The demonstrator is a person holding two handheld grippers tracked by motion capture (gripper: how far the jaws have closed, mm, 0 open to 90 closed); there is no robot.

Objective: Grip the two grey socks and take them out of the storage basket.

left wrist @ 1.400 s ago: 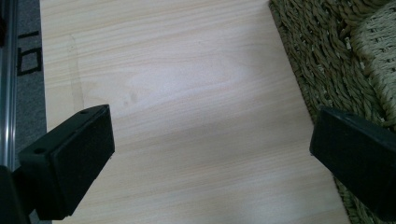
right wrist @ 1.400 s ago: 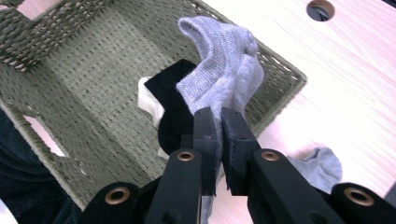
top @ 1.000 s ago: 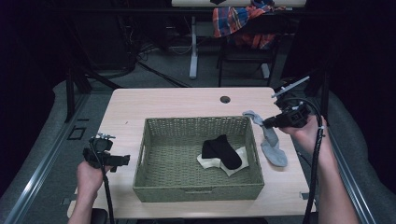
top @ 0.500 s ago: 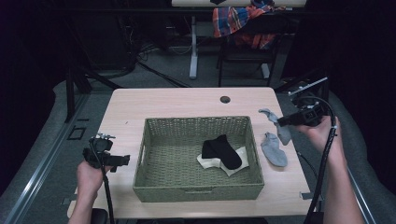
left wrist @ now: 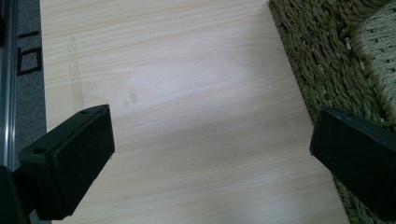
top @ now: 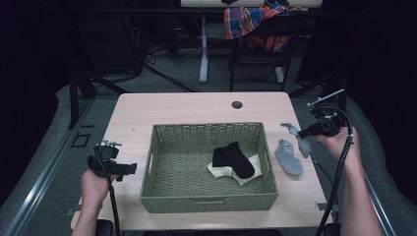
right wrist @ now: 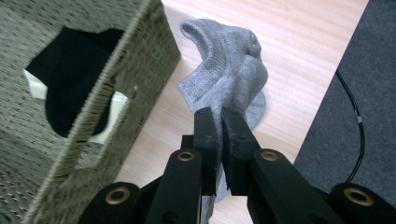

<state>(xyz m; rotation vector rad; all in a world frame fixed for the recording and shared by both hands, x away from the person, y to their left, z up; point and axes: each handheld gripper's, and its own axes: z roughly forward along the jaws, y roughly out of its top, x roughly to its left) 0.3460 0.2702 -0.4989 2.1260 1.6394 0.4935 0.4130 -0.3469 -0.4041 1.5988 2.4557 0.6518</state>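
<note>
A woven basket (top: 157, 162) sits mid-table and holds a black sock (top: 233, 158) lying over a white sock (top: 251, 164). To its right, my right gripper (top: 301, 135) is shut on a grey sock (top: 293, 130), which dangles just above the table. In the right gripper view the jaws (right wrist: 219, 114) pinch that bunched grey sock (right wrist: 229, 70) next to the basket wall (right wrist: 70, 154). A second grey sock (top: 288, 157) lies flat on the table below it. My left gripper (top: 129, 168) hovers open at the basket's left, its pads (left wrist: 79, 154) wide apart over bare wood.
A small dark hole (top: 237, 104) marks the table's far edge. The table's right edge is close to my right hand, with grey floor and a cable (right wrist: 348, 98) beyond. A chair with a plaid cloth (top: 251, 22) stands behind the table.
My right gripper has carried the grey sock to the right and downward, away from the basket. The second grey sock stays on the table. The left gripper has not moved.
</note>
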